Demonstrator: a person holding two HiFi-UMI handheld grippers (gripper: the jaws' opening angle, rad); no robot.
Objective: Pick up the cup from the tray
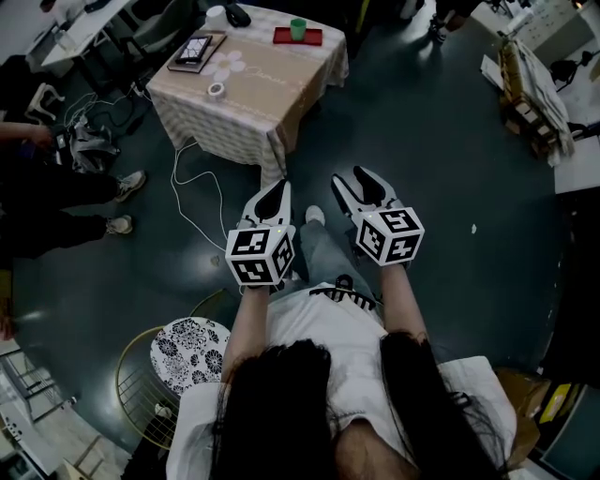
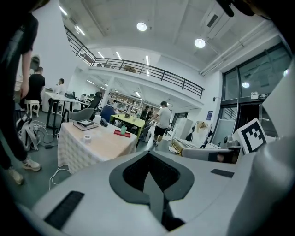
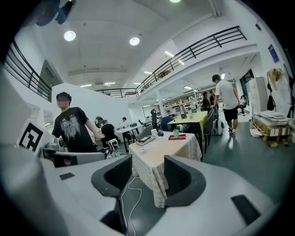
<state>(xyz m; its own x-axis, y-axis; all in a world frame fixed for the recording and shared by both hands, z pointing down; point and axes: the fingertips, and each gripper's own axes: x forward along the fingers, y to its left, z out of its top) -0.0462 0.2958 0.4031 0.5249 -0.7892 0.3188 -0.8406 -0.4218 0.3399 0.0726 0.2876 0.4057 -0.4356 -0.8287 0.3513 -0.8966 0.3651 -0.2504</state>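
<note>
Cup on tray; left gripper fingers clenched empty, right gripper fingers released.

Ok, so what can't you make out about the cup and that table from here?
- Cup: too small in all views to see whether it holds anything.
- Flat dark item at the table's corner: book or tablet, too small, head view.
- Table legs: hidden by its cloth, every view.
</note>
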